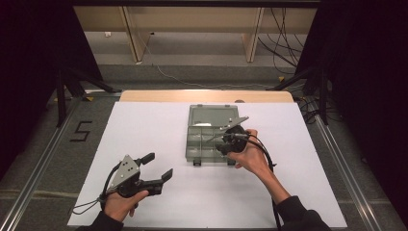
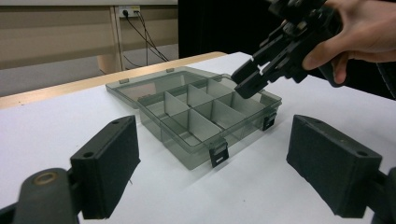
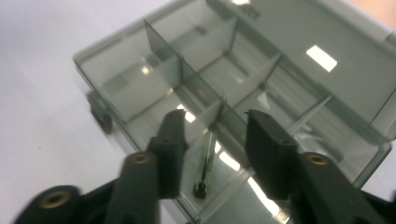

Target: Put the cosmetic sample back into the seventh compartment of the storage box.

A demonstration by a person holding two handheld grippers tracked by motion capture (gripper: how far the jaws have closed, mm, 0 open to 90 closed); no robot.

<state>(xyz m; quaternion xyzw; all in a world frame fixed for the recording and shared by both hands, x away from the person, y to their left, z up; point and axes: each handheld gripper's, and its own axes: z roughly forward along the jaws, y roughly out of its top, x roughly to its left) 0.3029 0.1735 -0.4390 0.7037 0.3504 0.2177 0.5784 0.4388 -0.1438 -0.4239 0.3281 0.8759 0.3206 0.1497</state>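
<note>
The right tongs (image 3: 212, 140) hover with jaws apart just above the near right compartments of the organiser box (image 1: 199, 156), straddling a divider wall. A thin dark pin-like piece (image 3: 205, 170) lies in the compartment below them; what it is I cannot tell. The step in hand looks like reaching into the box for that piece. The next move calls for lowering the jaws to either side of it without catching the divider, then closing gently.

The left tongs (image 1: 156, 171) rest wide apart over the near left of the surface (image 1: 144, 125), holding nothing, well apart from the box.

The box is smoky translucent plastic, rectangular, shallow, split by thin upright walls, its lid (image 1: 211, 115) laid open on the far side, with two small dark latches on the near edge. It sits right of centre on the white, matte surface.
</note>
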